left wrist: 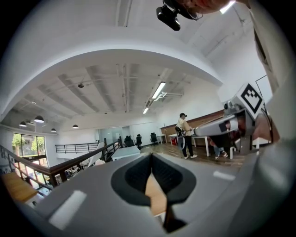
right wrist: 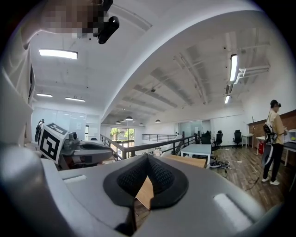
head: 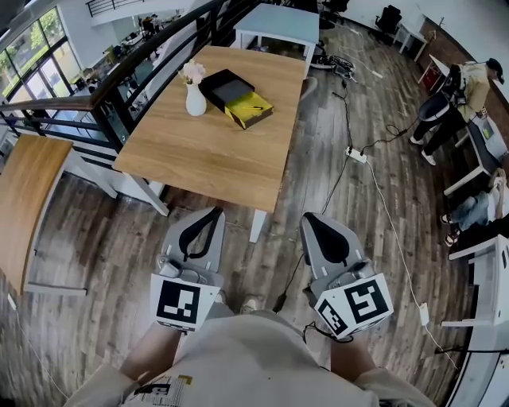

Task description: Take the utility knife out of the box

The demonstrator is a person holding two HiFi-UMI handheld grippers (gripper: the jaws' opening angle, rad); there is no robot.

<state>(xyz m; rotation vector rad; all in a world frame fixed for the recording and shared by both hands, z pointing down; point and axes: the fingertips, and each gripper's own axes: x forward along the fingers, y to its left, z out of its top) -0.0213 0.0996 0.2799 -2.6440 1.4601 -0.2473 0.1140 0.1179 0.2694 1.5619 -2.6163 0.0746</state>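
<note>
On the wooden table (head: 215,151) in the head view, far ahead of both grippers, lies an open box: a black half (head: 225,85) and a yellow half (head: 250,111). A thin dark item rests on the yellow half, too small to identify. My left gripper (head: 215,211) and right gripper (head: 308,216) hang side by side over the floor, short of the table's near edge. Both are shut with nothing between the jaws. The left gripper (left wrist: 151,156) and the right gripper (right wrist: 147,157) each point level toward the table, a strip of wood showing below the tips.
A white vase of flowers (head: 195,97) stands beside the box. A pale blue table (head: 278,24) is behind, a wooden bench (head: 28,199) and railing (head: 119,87) to the left. Cables and a power strip (head: 355,155) cross the floor. A person (head: 461,95) and white desks (head: 489,270) are at the right.
</note>
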